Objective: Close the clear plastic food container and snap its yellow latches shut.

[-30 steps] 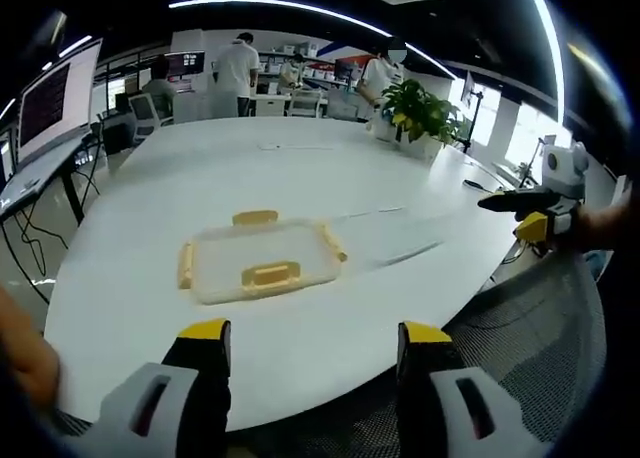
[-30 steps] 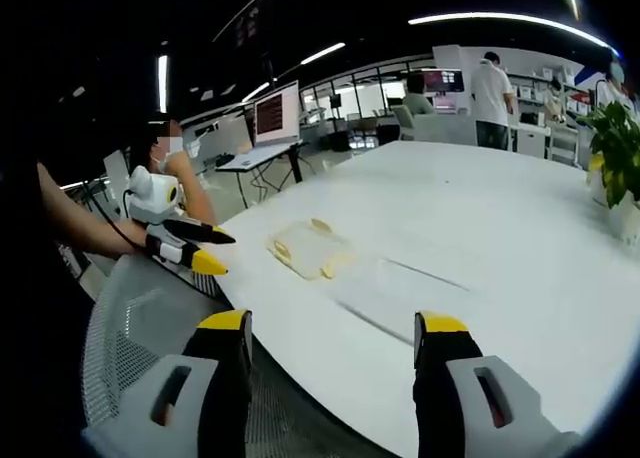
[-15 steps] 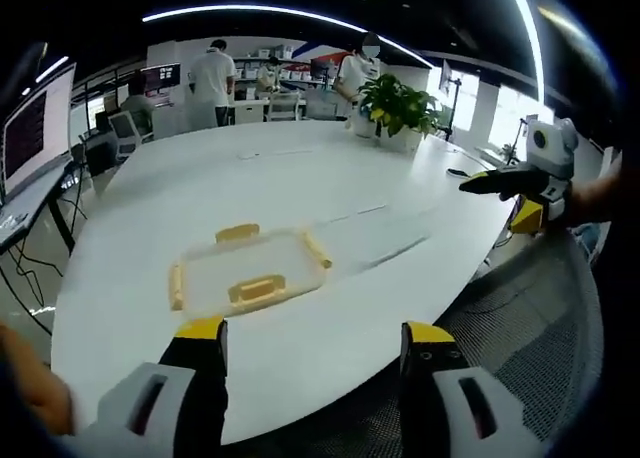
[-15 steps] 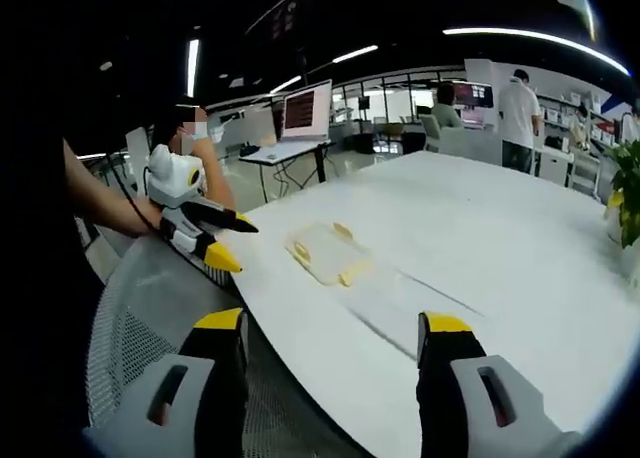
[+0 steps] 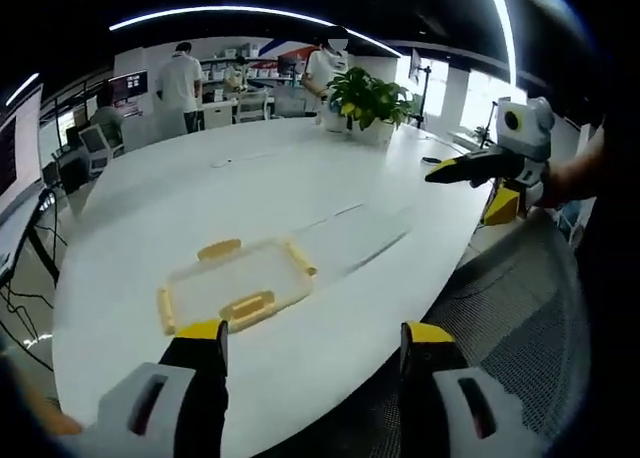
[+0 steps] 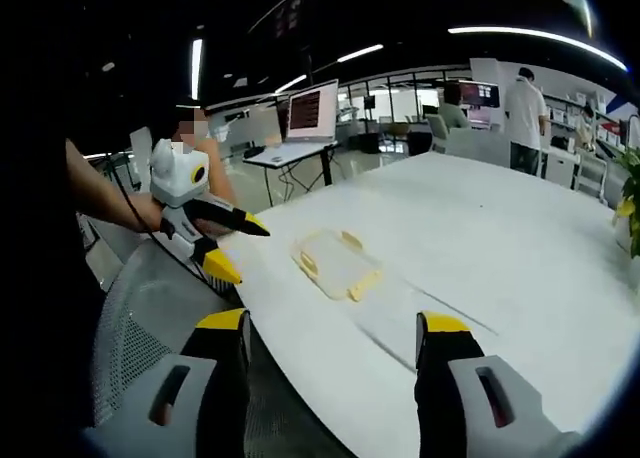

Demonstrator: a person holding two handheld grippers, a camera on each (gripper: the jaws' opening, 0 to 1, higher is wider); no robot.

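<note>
Left gripper view puts the container (image 5: 232, 283) just ahead of my released, empty left hand-held gripper (image 5: 314, 346), so I judge I'm approaching; next, reach in for its yellow latches (image 5: 249, 306).

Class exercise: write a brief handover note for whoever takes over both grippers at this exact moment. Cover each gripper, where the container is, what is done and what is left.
Left gripper: open, empty, held over the near table edge, short of the container.
Right gripper: open, empty, off to the side, also clear of it.
Clear container lies on the white table, lid resting on it; its yellow latches stick outward, apparently unsnapped.
Done: nothing touched yet.
Left: bring both grippers in, press the lid down if needed, then snap each latch shut.
</note>
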